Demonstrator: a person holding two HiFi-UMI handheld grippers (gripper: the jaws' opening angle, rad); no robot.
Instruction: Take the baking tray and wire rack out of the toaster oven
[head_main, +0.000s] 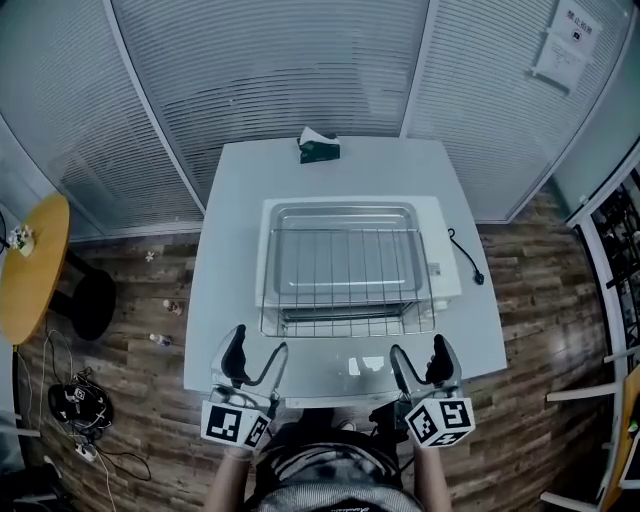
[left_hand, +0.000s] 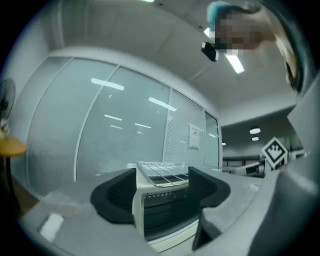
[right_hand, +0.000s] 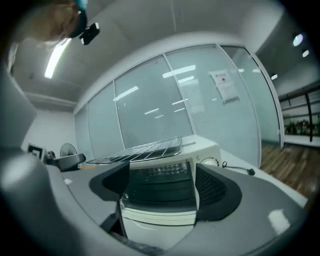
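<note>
Silvery wire rack (head_main: 348, 282) and baking tray (head_main: 345, 214) stacked atop white toaster oven (head_main: 446, 252), left gripper (head_main: 258, 349) and right gripper (head_main: 418, 350) wide apart, empty

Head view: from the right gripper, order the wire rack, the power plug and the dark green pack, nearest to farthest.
1. Wire rack, on top of the toaster oven, just ahead of the right gripper.
2. Power plug, on the table to the oven's right.
3. Dark green pack, at the table's far edge.

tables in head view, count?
2. The white table stands in the middle, under the oven. The yellow table is at the left edge, partly cut off. More may be out of frame.
</note>
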